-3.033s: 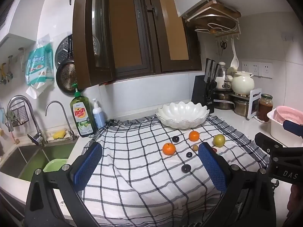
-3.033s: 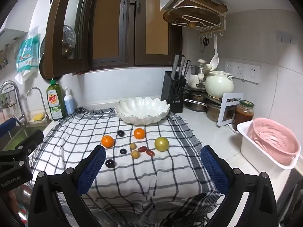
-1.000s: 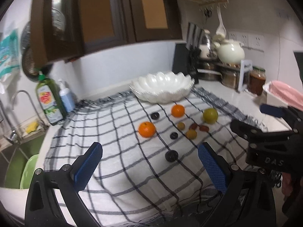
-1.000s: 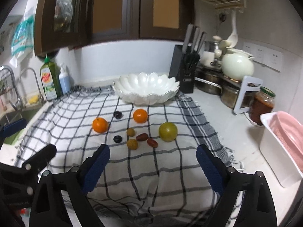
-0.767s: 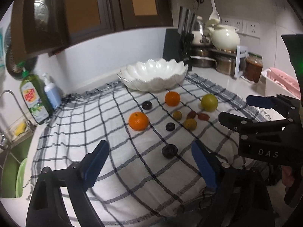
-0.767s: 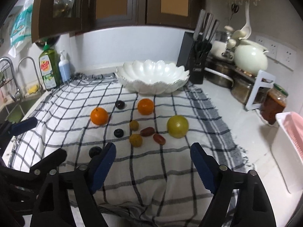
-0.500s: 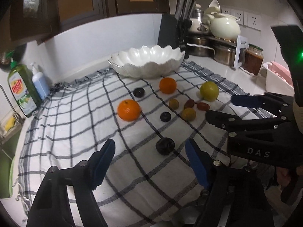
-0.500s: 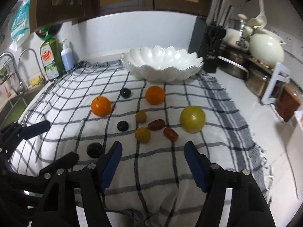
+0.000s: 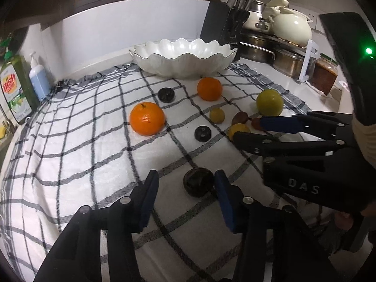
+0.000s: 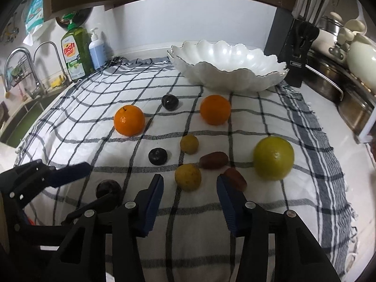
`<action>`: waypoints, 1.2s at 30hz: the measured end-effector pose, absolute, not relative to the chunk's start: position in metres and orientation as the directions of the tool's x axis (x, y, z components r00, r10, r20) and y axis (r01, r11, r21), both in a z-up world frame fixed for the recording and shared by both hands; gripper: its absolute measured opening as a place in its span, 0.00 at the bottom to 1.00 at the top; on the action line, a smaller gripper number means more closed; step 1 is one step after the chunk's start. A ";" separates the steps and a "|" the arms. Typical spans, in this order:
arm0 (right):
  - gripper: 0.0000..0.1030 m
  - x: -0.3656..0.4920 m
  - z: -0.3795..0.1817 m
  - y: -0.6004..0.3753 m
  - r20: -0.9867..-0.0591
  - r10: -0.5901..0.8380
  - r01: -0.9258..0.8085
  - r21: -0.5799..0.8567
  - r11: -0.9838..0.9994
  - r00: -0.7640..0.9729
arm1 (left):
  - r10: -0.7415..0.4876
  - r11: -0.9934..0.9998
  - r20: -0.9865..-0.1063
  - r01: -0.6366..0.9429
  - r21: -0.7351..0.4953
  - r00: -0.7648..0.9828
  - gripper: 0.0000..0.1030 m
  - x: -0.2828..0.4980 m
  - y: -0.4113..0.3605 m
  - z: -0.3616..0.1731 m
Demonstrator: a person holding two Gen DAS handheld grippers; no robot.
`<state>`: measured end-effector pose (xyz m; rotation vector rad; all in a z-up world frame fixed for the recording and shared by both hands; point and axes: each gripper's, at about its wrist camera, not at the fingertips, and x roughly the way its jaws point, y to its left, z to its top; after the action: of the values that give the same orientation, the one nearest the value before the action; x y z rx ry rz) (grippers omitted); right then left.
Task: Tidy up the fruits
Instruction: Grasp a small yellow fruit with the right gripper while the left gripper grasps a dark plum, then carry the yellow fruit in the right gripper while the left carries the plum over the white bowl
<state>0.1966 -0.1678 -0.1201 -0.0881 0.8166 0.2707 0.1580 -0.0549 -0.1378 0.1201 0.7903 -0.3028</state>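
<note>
Far left on the counter: green dish soap bottle (image 10: pixel 74 54) with a blue pump bottle (image 10: pixel 96 49) beside it, past the far-left edge of the checked cloth (image 10: pixel 235 246).

Left gripper (image 9: pixel 185 197): jaws part-way spread, having just been closing. Dark plum (image 9: pixel 198 181) lay between the blue pads, close against the right one; contact could not be told, and the left pad stood clear of it.

Left-centre of the cloth: orange (image 10: pixel 129 120), with a dark plum (image 10: pixel 169 102) farther back and another dark plum (image 10: pixel 158 156) nearer.

Centre: second orange (image 10: pixel 215 109) just near of the white scalloped bowl (image 10: pixel 225 75), which sat at the far edge of the cloth. Small yellow fruit (image 10: pixel 189 143) near of that orange.

Right gripper (image 10: pixel 189 198): jaws also part-way spread, having just been closing. Larger yellow fruit (image 10: pixel 188 177) sat just ahead of the gap, neither pad on it. Red date (image 10: pixel 235 178) touched or lay just behind the right pad's tip; another date (image 10: pixel 213 160) slightly farther.

Right: large green-yellow fruit (image 10: pixel 273 157), apart from the dates. Knife block (image 10: pixel 299 54) far right, behind the bowl.
</note>
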 end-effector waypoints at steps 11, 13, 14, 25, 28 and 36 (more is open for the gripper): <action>0.30 0.204 -0.129 -0.163 -0.742 0.229 -0.306 0.033 0.951 0.630 | -0.265 0.938 -0.713 0.344 -0.035 0.649 0.27 0.159 -0.062 -0.141; 0.26 0.204 -0.129 -0.164 -0.741 0.228 -0.303 0.035 0.952 0.631 | -0.264 0.943 -0.704 0.330 -0.045 0.659 0.27 0.159 -0.058 -0.140; 0.26 0.205 -0.129 -0.164 -0.741 0.230 -0.301 0.040 0.953 0.631 | -0.262 0.945 -0.700 0.324 -0.047 0.664 0.26 0.159 -0.058 -0.139; 0.25 0.198 -0.118 -0.164 -0.717 0.229 -0.300 0.029 0.953 0.658 | -0.257 0.954 -0.671 0.295 -0.060 0.695 0.26 0.165 -0.052 -0.119; 0.25 0.197 -0.110 -0.168 -0.705 0.233 -0.291 0.040 0.956 0.670 | -0.255 0.957 -0.659 0.284 -0.066 0.708 0.26 0.169 -0.050 -0.110; 0.25 0.197 -0.079 -0.177 -0.641 0.234 -0.265 0.049 0.963 0.731 | -0.269 0.958 -0.620 0.271 -0.093 0.737 0.26 0.183 -0.044 -0.082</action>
<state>0.1970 -0.1766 -0.0789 -0.0466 0.6995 0.2742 0.1827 -0.0435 -0.0824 0.0032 0.6801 -0.2961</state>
